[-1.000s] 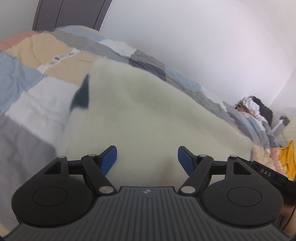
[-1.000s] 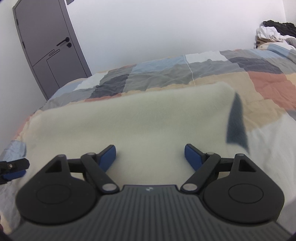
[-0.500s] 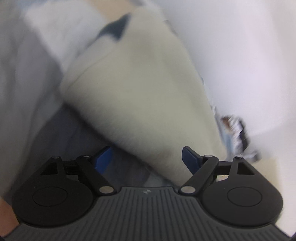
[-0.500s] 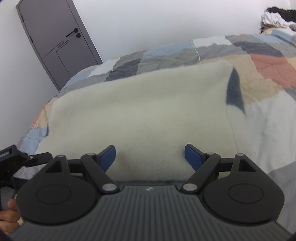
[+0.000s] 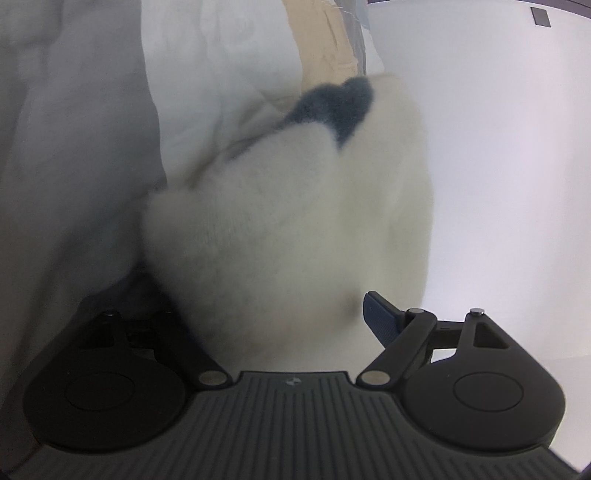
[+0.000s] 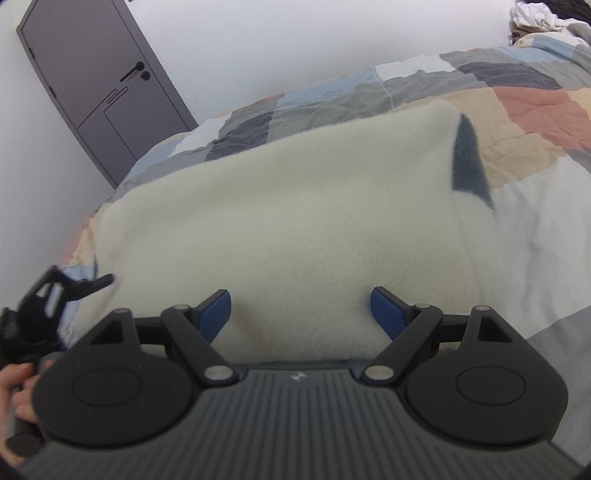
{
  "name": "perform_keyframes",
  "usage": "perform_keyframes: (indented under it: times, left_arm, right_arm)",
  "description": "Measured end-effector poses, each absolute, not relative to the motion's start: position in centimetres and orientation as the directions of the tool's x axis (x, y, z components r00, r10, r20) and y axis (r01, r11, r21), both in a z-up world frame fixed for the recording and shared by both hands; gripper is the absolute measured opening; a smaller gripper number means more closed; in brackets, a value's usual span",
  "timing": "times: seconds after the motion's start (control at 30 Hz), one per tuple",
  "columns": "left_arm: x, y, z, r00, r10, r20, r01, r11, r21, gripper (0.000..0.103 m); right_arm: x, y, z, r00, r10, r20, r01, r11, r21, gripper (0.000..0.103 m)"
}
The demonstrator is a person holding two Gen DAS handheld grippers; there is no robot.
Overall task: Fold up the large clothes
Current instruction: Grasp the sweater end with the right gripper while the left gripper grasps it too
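Note:
A cream fleece garment (image 6: 288, 229) with a dark blue patch (image 6: 467, 162) lies folded flat on the patchwork bedspread (image 6: 517, 107). My right gripper (image 6: 301, 314) is open just above the garment's near edge, empty. In the left wrist view the same garment (image 5: 295, 221) fills the middle, seen end on, with its dark blue patch (image 5: 336, 107) at the top. My left gripper (image 5: 280, 317) is open around the garment's near corner; its left finger is hidden under the fleece, the right finger (image 5: 380, 317) shows. The left gripper also shows at the garment's left edge in the right wrist view (image 6: 74, 288).
A grey door (image 6: 99, 85) stands at the far left behind the bed. A pile of other clothes (image 6: 543, 18) lies at the far right corner of the bed. White walls run behind the bed. The pale bedspread (image 5: 74, 147) lies left of the garment.
My left gripper has swung down and round to the garment's left end and its view has tilted sharply. My right gripper has drawn back to the garment's near edge, still open.

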State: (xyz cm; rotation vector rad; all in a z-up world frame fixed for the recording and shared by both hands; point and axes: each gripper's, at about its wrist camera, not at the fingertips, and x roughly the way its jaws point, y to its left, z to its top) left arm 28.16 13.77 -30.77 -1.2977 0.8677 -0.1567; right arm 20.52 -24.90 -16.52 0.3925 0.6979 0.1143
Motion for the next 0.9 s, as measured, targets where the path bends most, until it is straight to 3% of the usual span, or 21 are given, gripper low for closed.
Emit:
perform_keyframes:
  times: [0.03, 0.1, 0.2, 0.4, 0.5, 0.77, 0.83, 0.9]
  left_arm:
    - [28.1, 13.8, -30.6, 0.686, -0.552, -0.474, -0.36, 0.31, -0.88, 0.084]
    - [28.1, 13.6, -30.4, 0.678, -0.535, -0.504, -0.375, 0.338, -0.863, 0.07]
    - [28.0, 13.7, -30.1, 0.686, -0.506, -0.522, -0.373, 0.371, -0.85, 0.058]
    - [28.0, 13.0, -27.4, 0.715, -0.447, -0.537, -0.322, 0.472, -0.821, 0.045]
    - [28.4, 13.1, -27.1, 0.717, -0.453, -0.53, -0.319, 0.463, -0.827, 0.044]
    - [28.5, 14.0, -27.7, 0.715, -0.467, -0.52, -0.315, 0.449, -0.836, 0.044]
    - [28.7, 14.7, -28.5, 0.711, -0.48, -0.514, -0.323, 0.425, -0.845, 0.049]
    - [28.7, 14.8, -29.3, 0.699, -0.499, -0.513, -0.352, 0.385, -0.853, 0.067]
  right_arm:
    - [20.3, -24.6, -16.3, 0.764, 0.25, -0.595, 0.009, 0.918, 0.397, 0.086]
    - [19.9, -23.9, -15.9, 0.763, 0.293, -0.576, -0.026, 0.905, 0.425, 0.086]
    - [19.7, -23.1, -16.2, 0.721, 0.438, -0.536, -0.079, 0.821, 0.565, 0.086]
    - [20.3, -21.6, -18.0, 0.651, 0.619, -0.439, -0.099, 0.643, 0.759, 0.086]
    - [21.1, -22.1, -19.7, 0.639, 0.631, -0.44, -0.031, 0.593, 0.805, 0.103]
    - [21.9, -23.7, -22.6, 0.662, 0.607, -0.439, 0.122, 0.49, 0.863, 0.103]
    - [22.2, -24.8, -23.5, 0.693, 0.589, -0.417, 0.169, 0.429, 0.887, 0.103]
    - [22.3, -25.8, -24.2, 0.728, 0.565, -0.389, 0.207, 0.36, 0.91, 0.103]
